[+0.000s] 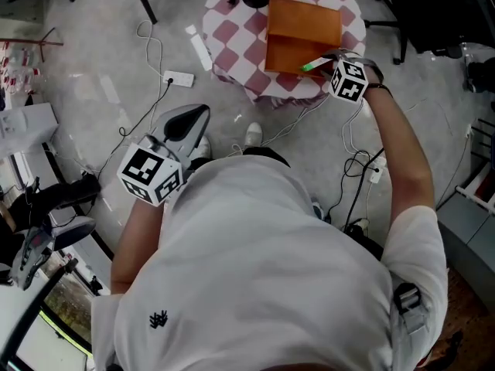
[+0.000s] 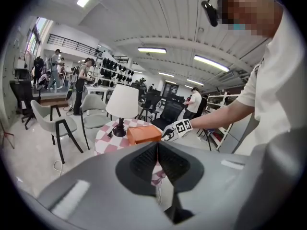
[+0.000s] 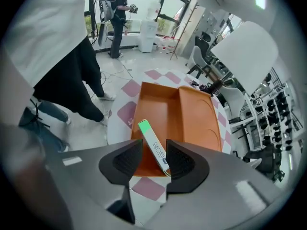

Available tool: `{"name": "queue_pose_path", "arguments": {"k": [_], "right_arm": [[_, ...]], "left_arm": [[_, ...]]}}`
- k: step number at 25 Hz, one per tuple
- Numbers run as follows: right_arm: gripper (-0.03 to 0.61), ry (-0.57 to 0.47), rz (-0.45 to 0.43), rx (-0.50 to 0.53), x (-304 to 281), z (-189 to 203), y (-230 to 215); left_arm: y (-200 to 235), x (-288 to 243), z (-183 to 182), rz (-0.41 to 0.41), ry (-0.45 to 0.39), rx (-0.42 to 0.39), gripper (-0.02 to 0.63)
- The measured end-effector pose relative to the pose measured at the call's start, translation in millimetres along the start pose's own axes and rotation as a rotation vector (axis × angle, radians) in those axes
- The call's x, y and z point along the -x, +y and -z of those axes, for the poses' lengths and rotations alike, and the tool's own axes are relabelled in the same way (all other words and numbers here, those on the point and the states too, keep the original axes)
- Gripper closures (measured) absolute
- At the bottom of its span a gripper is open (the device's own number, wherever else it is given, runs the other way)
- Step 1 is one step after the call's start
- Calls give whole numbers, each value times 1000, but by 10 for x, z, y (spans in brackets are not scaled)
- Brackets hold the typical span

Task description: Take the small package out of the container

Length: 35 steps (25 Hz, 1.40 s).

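Observation:
An orange open container (image 1: 302, 37) lies on a small round table with a red-and-white checked cloth (image 1: 232, 29). The small package (image 3: 152, 143), a slim white box with a green end, sits slanted over the container's (image 3: 163, 114) near edge, green end over the inside. My right gripper (image 3: 154, 150) stands open around it, with a gap on the left side. In the head view the package (image 1: 315, 63) shows beside the right gripper (image 1: 329, 59). My left gripper (image 1: 189, 122) hangs over the floor away from the table; its jaws (image 2: 157, 145) meet, shut and empty.
A white table lamp (image 2: 122, 102) stands on the table behind the container (image 2: 144, 134). A power strip (image 1: 179, 78) and cables lie on the floor by the table. Office chairs and people stand further back in the room.

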State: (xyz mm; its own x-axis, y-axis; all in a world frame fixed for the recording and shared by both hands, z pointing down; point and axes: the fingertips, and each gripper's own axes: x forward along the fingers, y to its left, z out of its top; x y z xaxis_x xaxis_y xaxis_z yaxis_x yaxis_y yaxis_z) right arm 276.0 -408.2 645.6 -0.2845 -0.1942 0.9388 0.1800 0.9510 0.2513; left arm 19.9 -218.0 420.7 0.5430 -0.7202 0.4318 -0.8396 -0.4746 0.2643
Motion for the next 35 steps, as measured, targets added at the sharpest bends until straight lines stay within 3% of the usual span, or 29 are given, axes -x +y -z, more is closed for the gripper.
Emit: {"name": "queue_pose_path", "arguments": {"k": [7,13,19,26,35], "right_arm": [[442,100,-59,177,-264,42,-16],[443,174,-134,233,-407,165,10],[462,179,-161,251,-449,145,16],[482,147,-123,218,-430,48,-53],[483,78,-75,-49,-145,-60,-130]], "left_arm": [[165,155,22,-61,-14,23,557],[249,215,75,-92,-15,52,557],[316,206,40,-106,-27,52,557],[356,240,-2,-117,-33,11,557],[339,192,-65,-62,-32,-39,557]]}}
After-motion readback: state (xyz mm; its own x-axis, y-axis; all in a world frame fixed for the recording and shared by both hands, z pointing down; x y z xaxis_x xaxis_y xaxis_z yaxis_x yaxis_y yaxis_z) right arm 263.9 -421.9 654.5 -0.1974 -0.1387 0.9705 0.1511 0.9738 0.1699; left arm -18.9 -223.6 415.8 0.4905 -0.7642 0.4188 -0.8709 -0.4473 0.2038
